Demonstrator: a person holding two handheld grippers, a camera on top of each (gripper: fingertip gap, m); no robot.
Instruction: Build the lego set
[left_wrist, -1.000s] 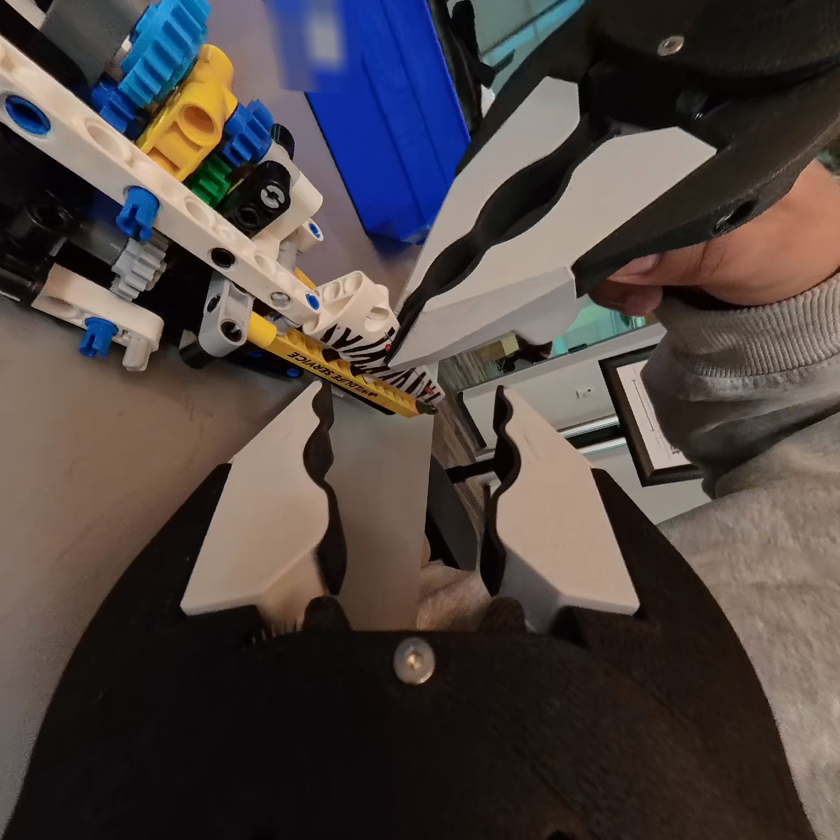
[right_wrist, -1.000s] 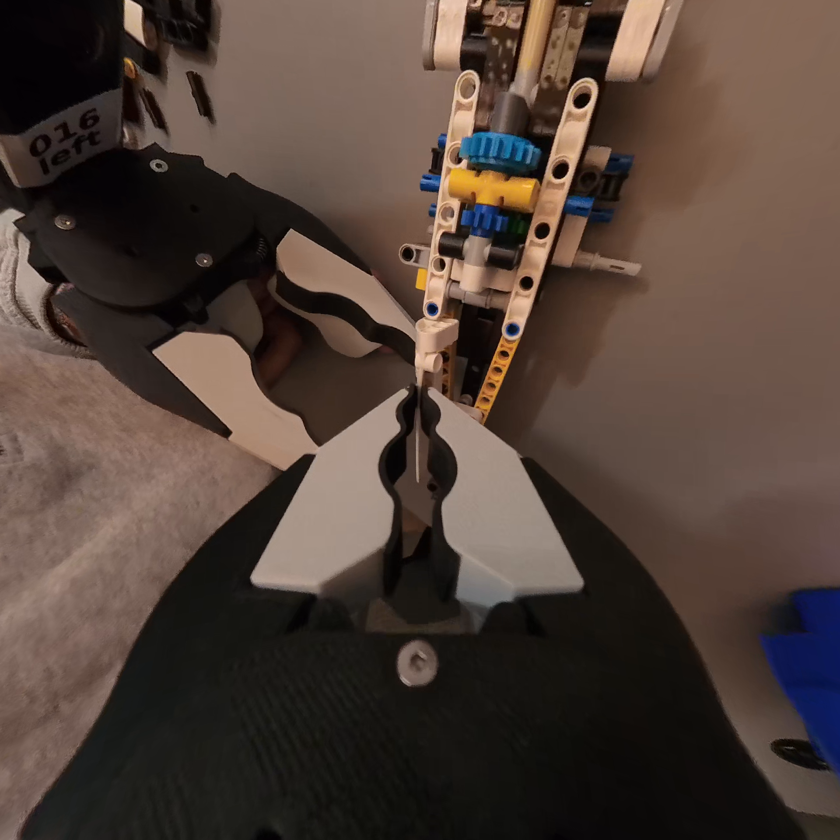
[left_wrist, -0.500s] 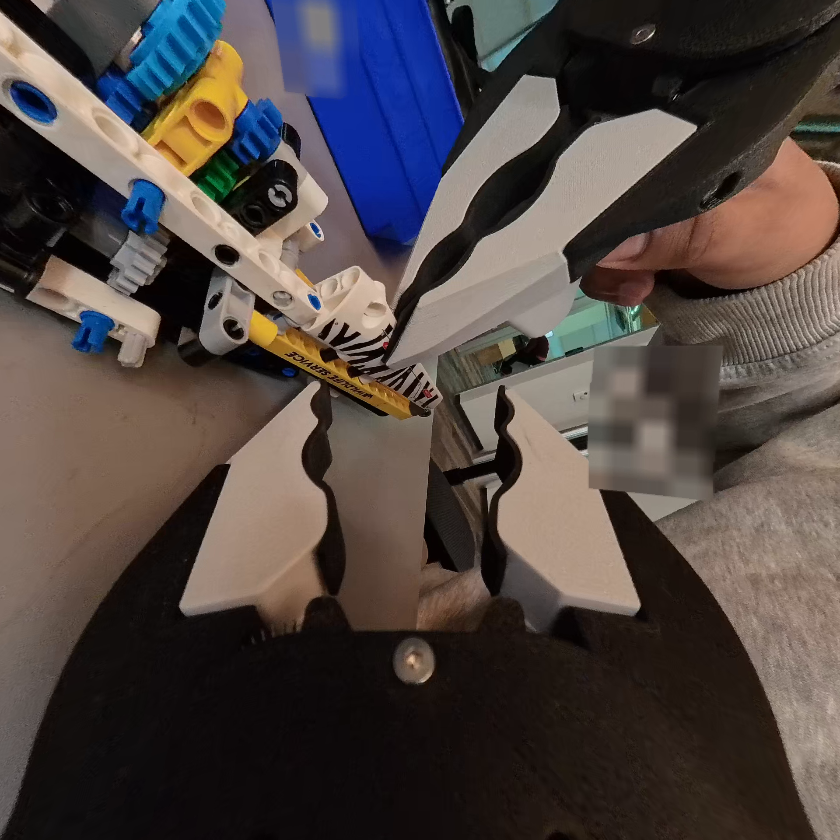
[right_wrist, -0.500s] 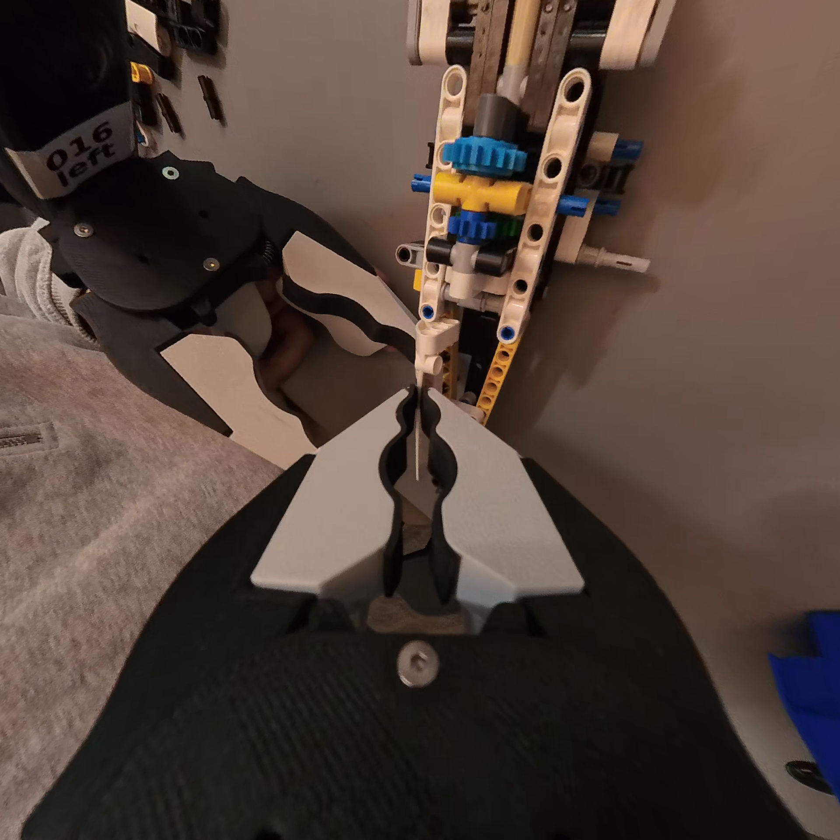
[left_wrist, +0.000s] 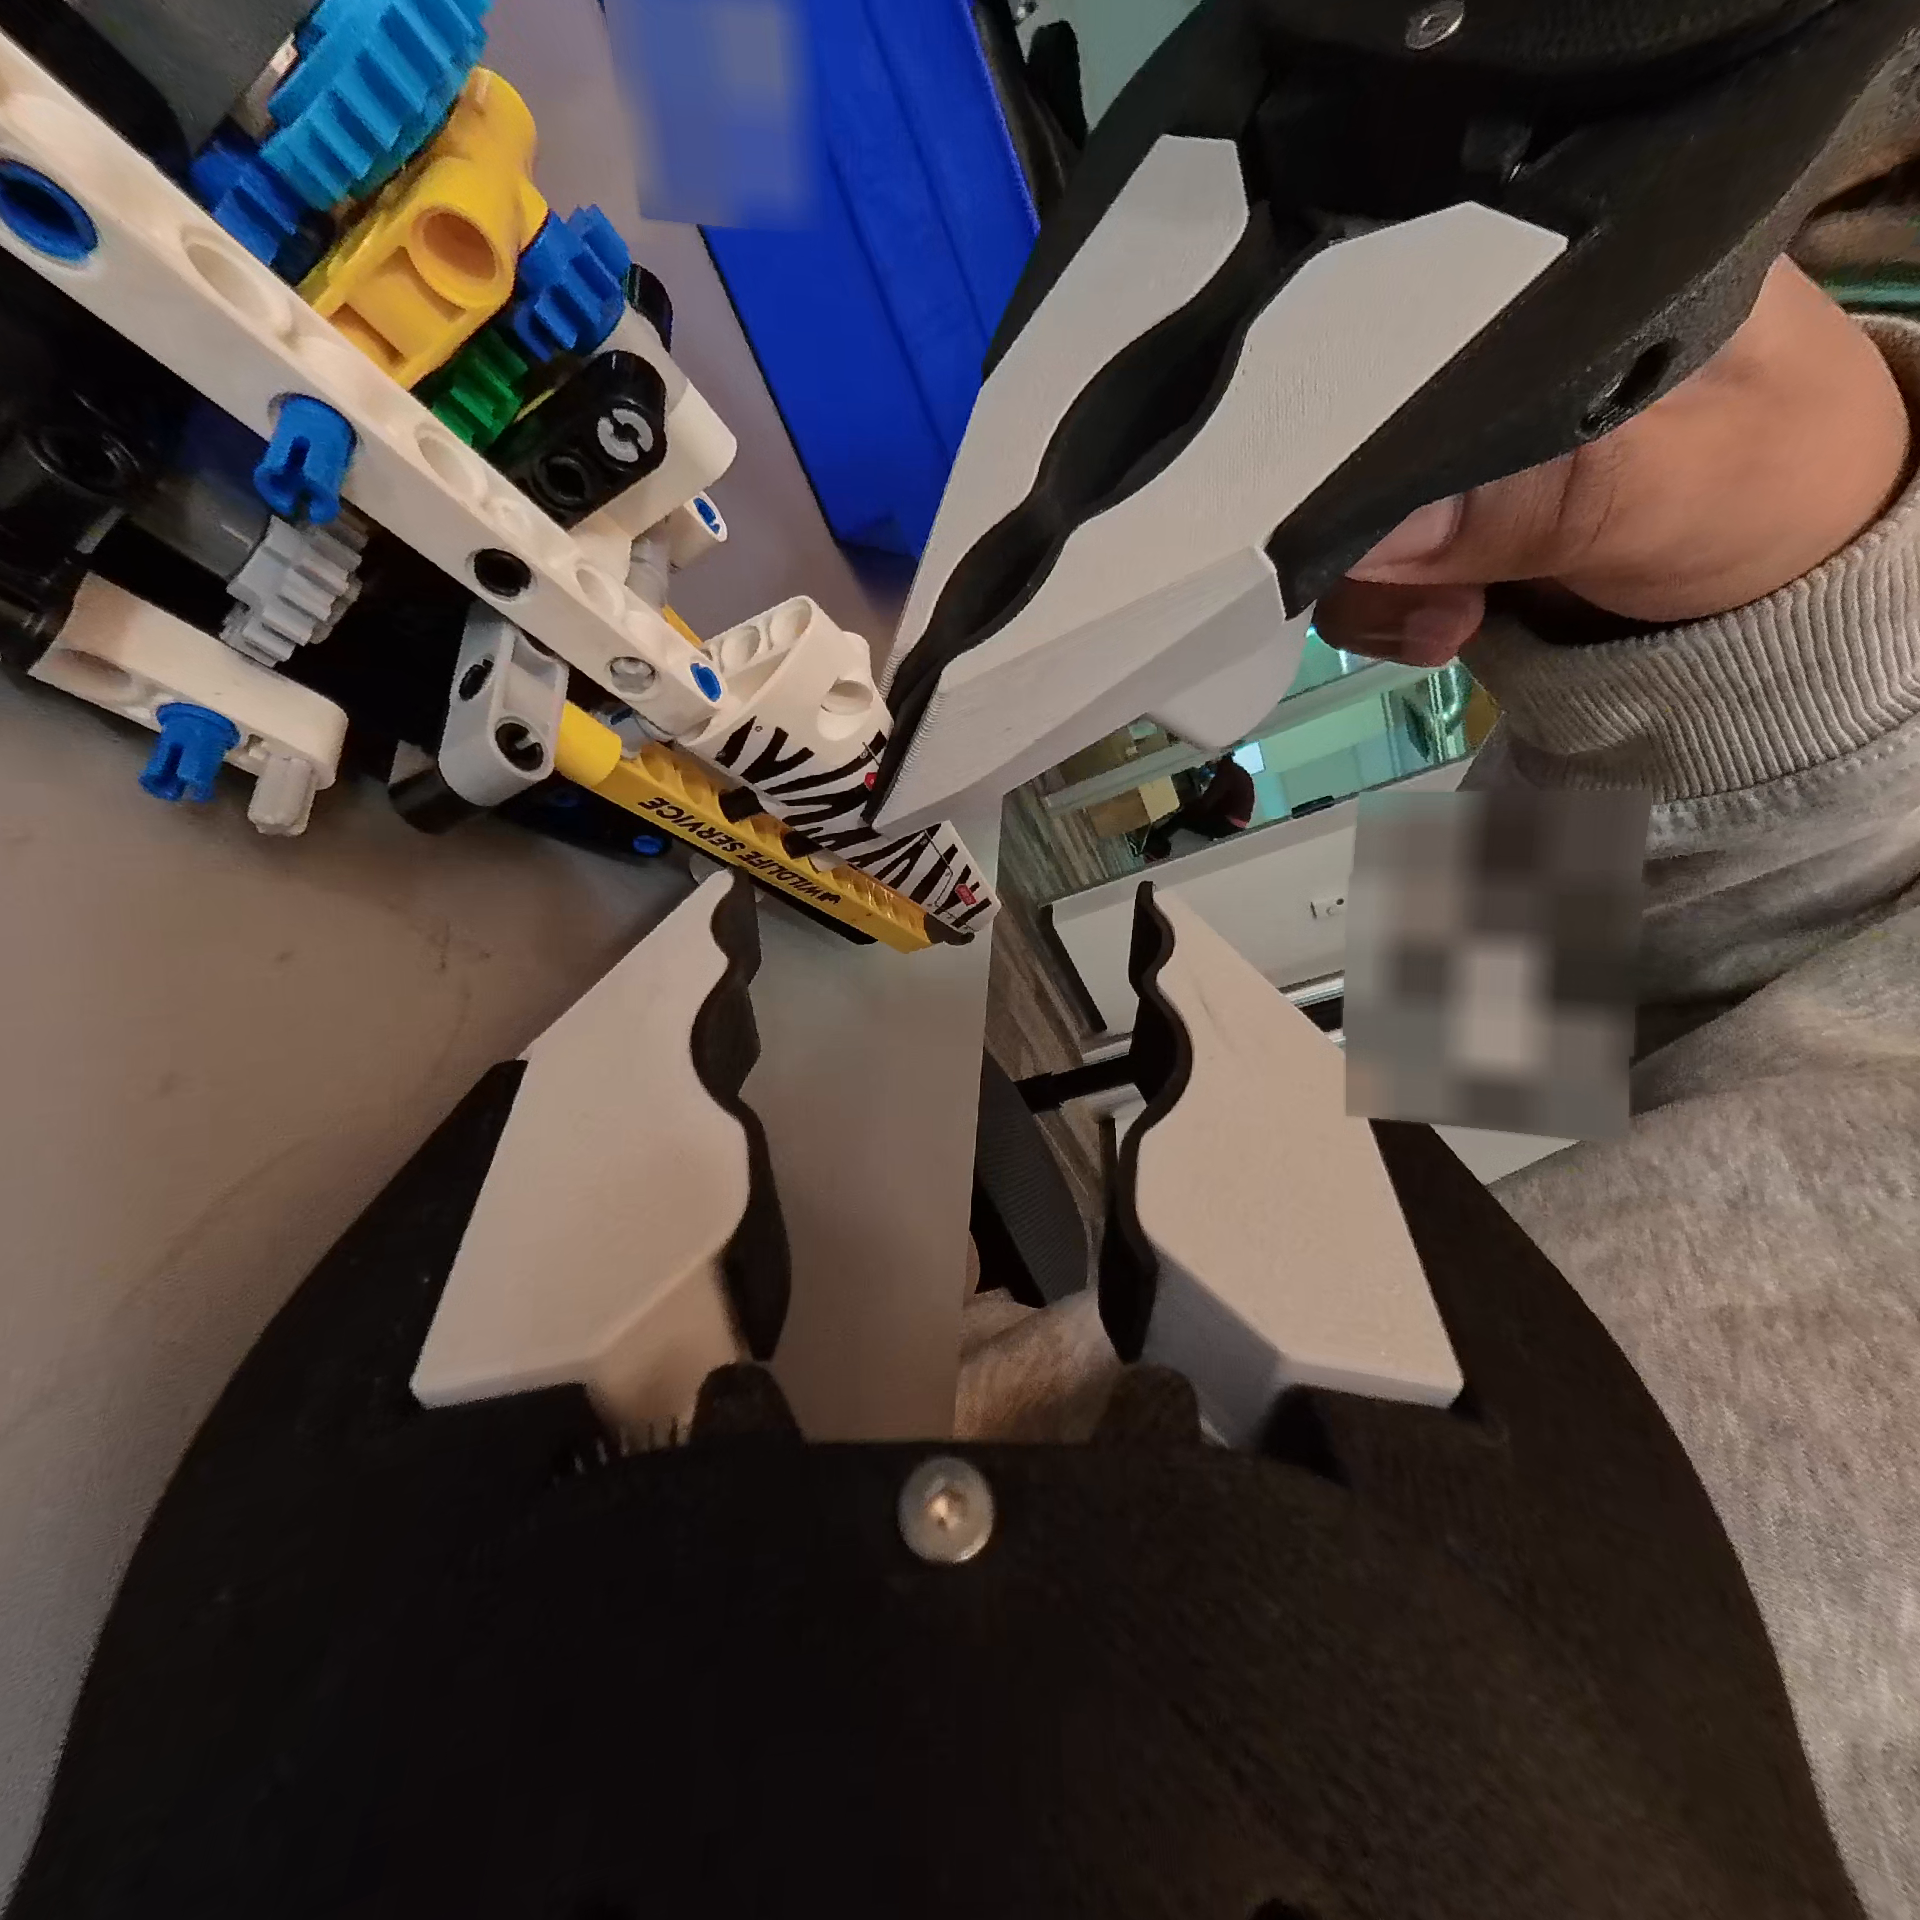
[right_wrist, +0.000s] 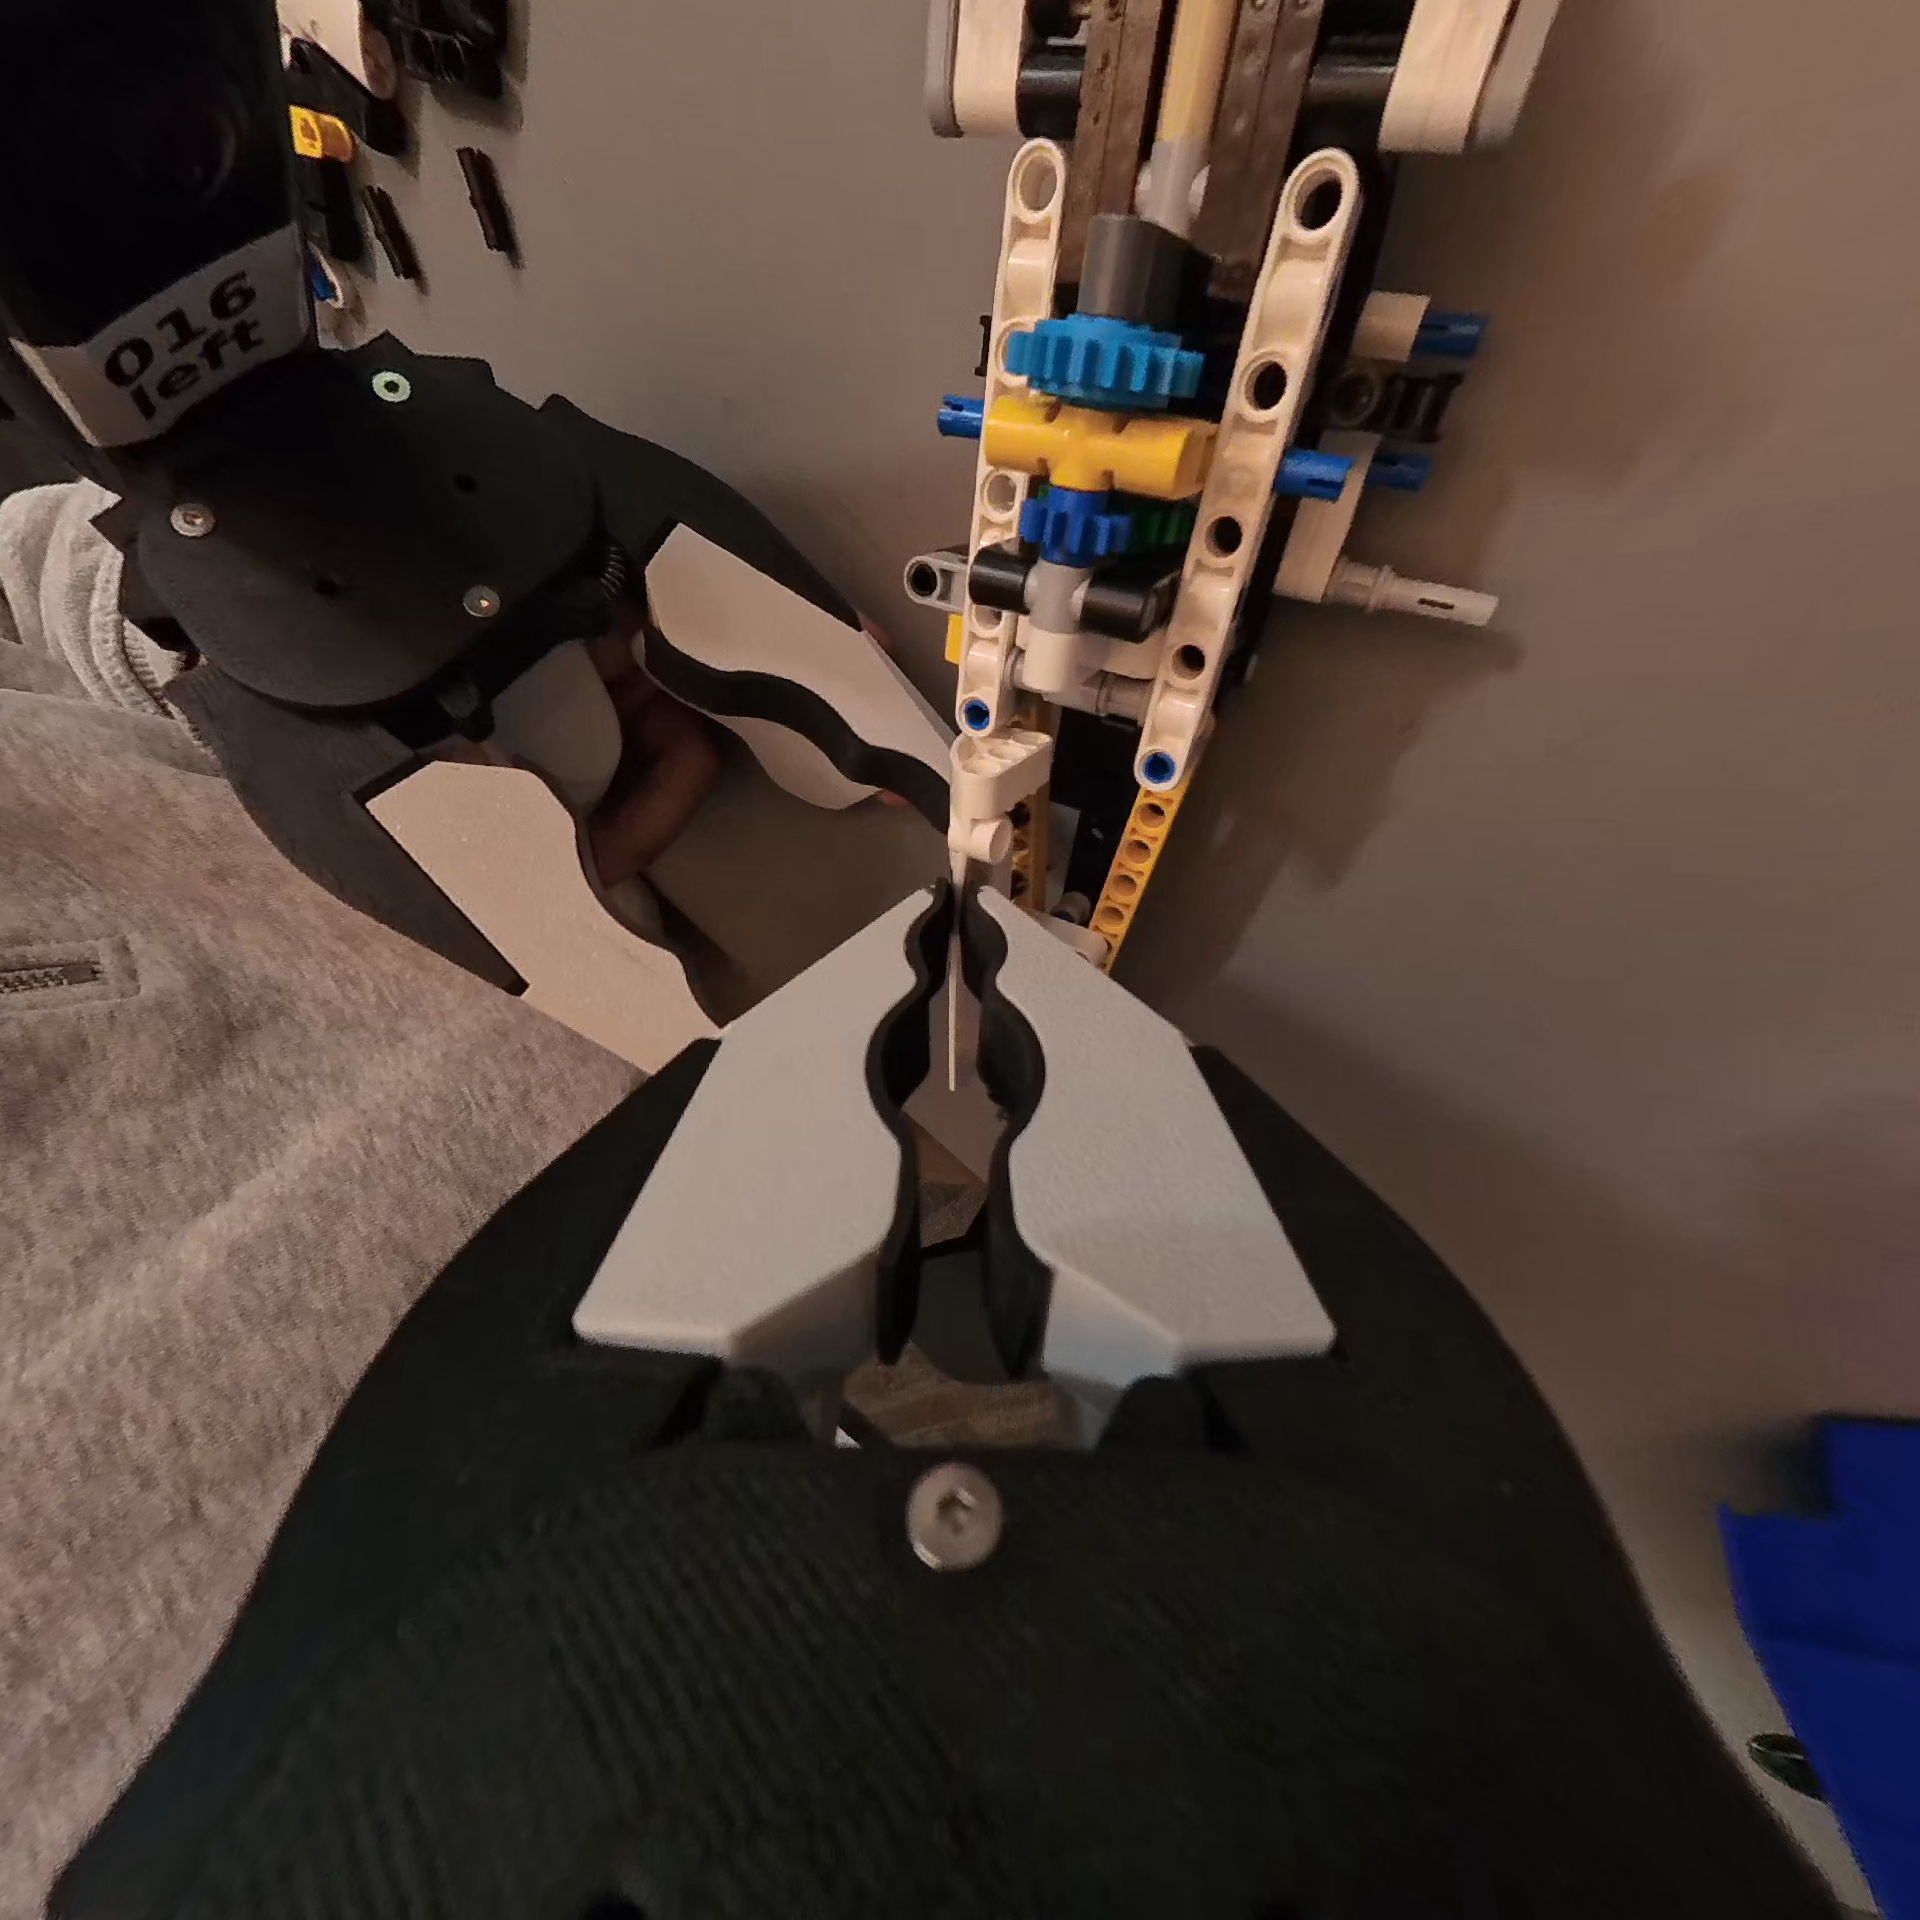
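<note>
The lego model (left_wrist: 416, 343) lies on the grey table, with white beams, blue gears and a yellow connector; it also shows in the right wrist view (right_wrist: 1122, 416). My right gripper (right_wrist: 961, 914) is shut on a thin white zebra-striped panel (left_wrist: 810, 748), held against the model's near end beside a yellow beam (left_wrist: 748, 842). In the right wrist view the panel (right_wrist: 987, 790) shows edge-on. In the left wrist view the right gripper (left_wrist: 894, 769) comes in from the upper right. My left gripper (left_wrist: 940, 914) is open and empty, just short of the yellow beam; it also shows in the right wrist view (right_wrist: 800, 909).
A blue bin (left_wrist: 862, 312) stands behind the model and shows at the lower right in the right wrist view (right_wrist: 1829, 1621). Several small loose black parts (right_wrist: 395, 229) lie at the far left. A person's grey sleeve (left_wrist: 1714, 1351) fills the right side. The table edge runs just past my left gripper. Left and right tips are no more than a few centimetres apart.
Almost nothing. My right gripper stays shut on the striped panel at the model's end, shifting only slightly. My left gripper stays open in the same place.
</note>
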